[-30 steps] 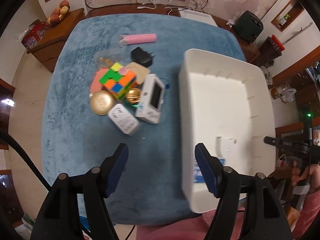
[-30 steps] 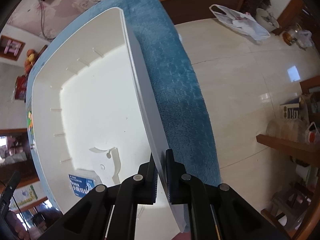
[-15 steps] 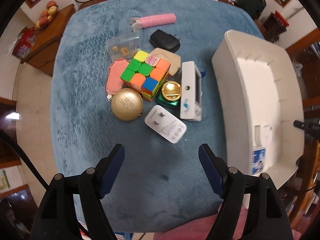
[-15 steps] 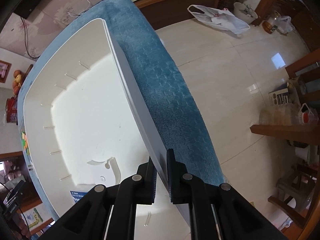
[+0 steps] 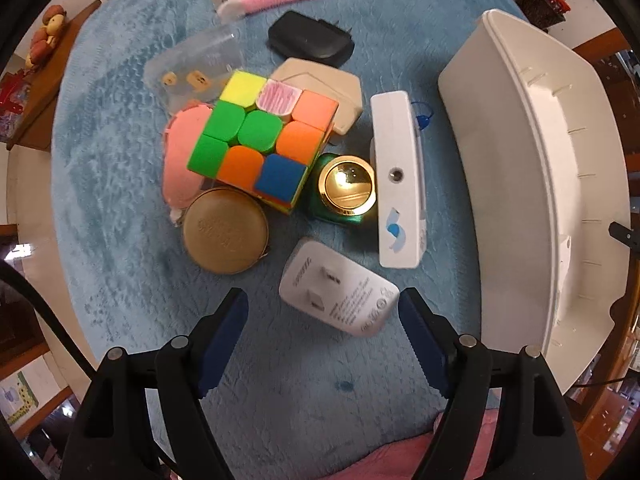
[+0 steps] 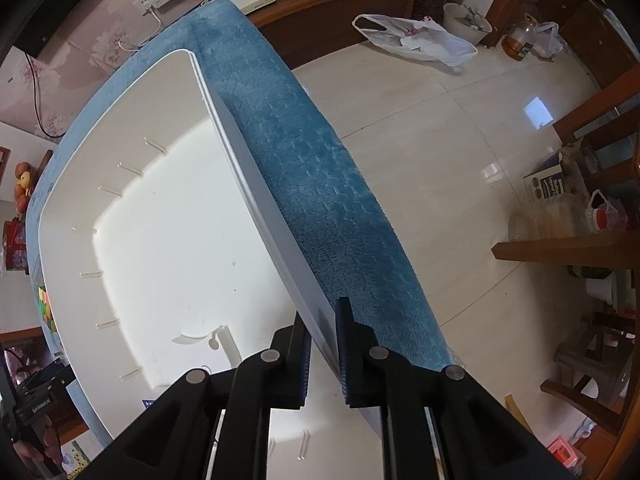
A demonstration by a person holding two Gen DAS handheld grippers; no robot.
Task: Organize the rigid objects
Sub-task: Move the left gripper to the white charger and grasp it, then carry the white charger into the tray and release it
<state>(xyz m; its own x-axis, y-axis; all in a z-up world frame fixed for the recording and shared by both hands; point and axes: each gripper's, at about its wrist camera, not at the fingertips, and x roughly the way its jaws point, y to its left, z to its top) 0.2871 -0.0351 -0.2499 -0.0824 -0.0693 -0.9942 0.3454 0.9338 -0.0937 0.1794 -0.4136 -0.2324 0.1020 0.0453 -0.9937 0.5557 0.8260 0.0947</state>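
- Here, in the left wrist view, the left tongs (image 5: pixel 322 320) are wide open and hold nothing. They hang over the blue tabletop (image 5: pixel 120 240).
- The white plug (image 5: pixel 338 294) lies flat just in front of the tongs, between the two tips, with its metal pins facing up. It looks hard, smooth and light. I think the best hold is across its two flat sides, not on the pins.
- Farther ahead sit the color cube (image 5: pixel 256 152), the round gold tin (image 5: pixel 225 236), the shiny gold cap (image 5: pixel 347 184) and the long white box (image 5: pixel 398 184), all packed close. The cube looks stiff with good flat sides. The gold things may be slippery.
- The white bin (image 5: pixel 540 184) is off to the right of the tongs. No thing can be seen in the part that shows.
- In the right wrist view, the right tongs (image 6: pixel 323 356) are closed tight on the thin side wall of the white bin (image 6: pixel 160 240), one tip inside and one outside.
- The bin looks big, light and a bit bendy at the rim, so a low, firm hold seems best.
- Its bottom looks bare here.
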